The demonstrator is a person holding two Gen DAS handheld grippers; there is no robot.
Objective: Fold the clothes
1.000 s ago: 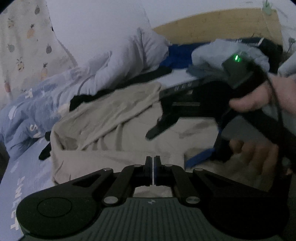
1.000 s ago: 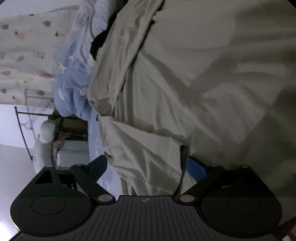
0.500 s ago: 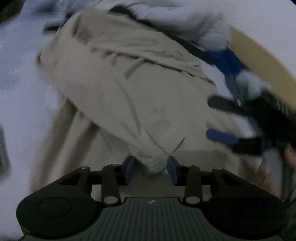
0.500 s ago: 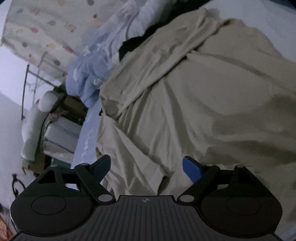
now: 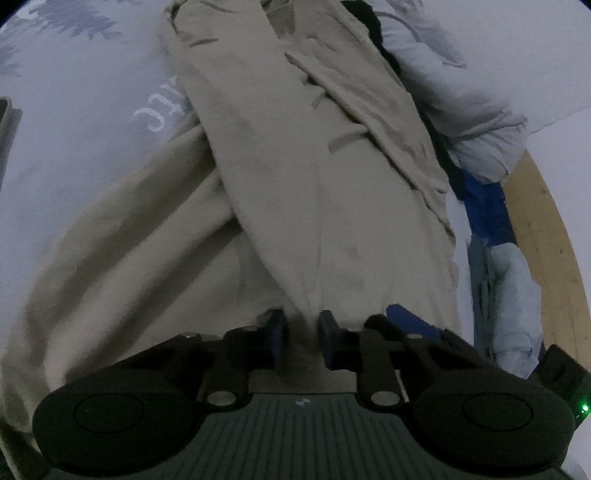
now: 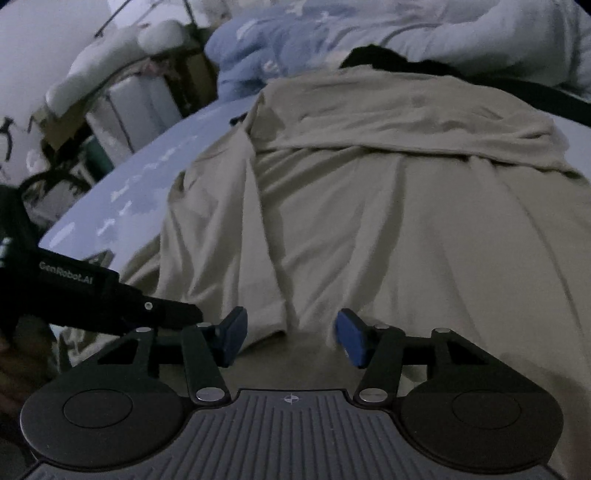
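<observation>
A beige garment [image 5: 332, 206] lies crumpled on the bed, with one long part folded diagonally across the rest. My left gripper [image 5: 301, 332] pinches a bunched fold of its near edge between the blue pads. In the right wrist view the same beige garment [image 6: 388, 221] spreads ahead, and my right gripper [image 6: 291, 334] stands open over its near hem, a small fold lying between the fingers. The left gripper's black body [image 6: 110, 295] reaches in from the left beside it. A blue finger of the right gripper [image 5: 410, 317] shows just right of the left one.
The light blue printed bedsheet [image 5: 92, 110] lies to the left of the garment. A pale grey-blue quilt [image 6: 406, 33] and a black garment [image 6: 376, 59] are heaped at the far side. A wooden bed frame [image 5: 543, 240] and blue cloth [image 5: 487, 206] are at the right. Furniture clutter [image 6: 122, 99] stands beside the bed.
The left gripper swung down to the garment's near edge, opened and then closed on a fold. The right gripper turned level and came to the hem beside it, staying open.
</observation>
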